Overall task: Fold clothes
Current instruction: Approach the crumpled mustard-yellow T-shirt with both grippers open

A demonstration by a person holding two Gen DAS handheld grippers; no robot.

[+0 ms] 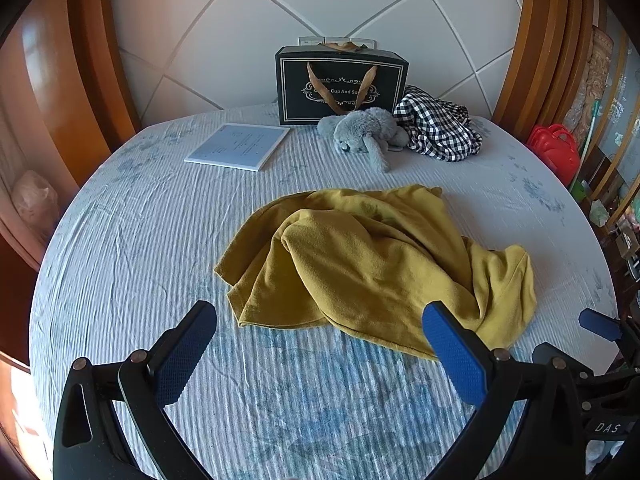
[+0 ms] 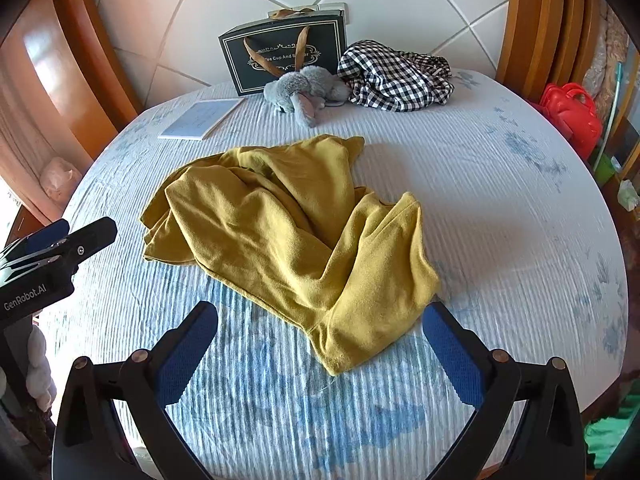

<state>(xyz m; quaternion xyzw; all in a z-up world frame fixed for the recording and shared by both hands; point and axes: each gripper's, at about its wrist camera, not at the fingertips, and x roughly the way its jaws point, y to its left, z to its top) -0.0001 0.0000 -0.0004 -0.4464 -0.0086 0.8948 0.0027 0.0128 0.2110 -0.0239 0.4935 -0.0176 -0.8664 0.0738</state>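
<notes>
White padded wall panels (image 1: 320, 4) with wooden frames on both sides stand behind a big bed. Its pale blue striped sheet (image 1: 160, 240) with faded blue flower prints covers the whole bed top.

In the middle of the bed lies a crumpled mustard-yellow soft cloth top (image 1: 372, 264). It is bunched up in folds and not flat.

At the far end of the bed, against the wall, stands a black paper gift bag with gold ribbon handles (image 1: 340, 84). Just to its right is a heap of black and white checked cloth (image 1: 438, 128). A grey fluffy toy animal (image 1: 362, 134) lies in front of the bag and touches the checked cloth. To the left of the bag lies a flat white paper booklet (image 1: 238, 146).

A red plastic thing (image 1: 554, 150) sits off the bed on the right side.

The left gripper (image 1: 320, 336) has black arms and blue pads. It is spread wide and holds nothing, with the yellow top's near edge just ahead. The right gripper (image 2: 320, 336) is spread wide too and empty, with a corner of the yellow top between its fingers but not touching them.
</notes>
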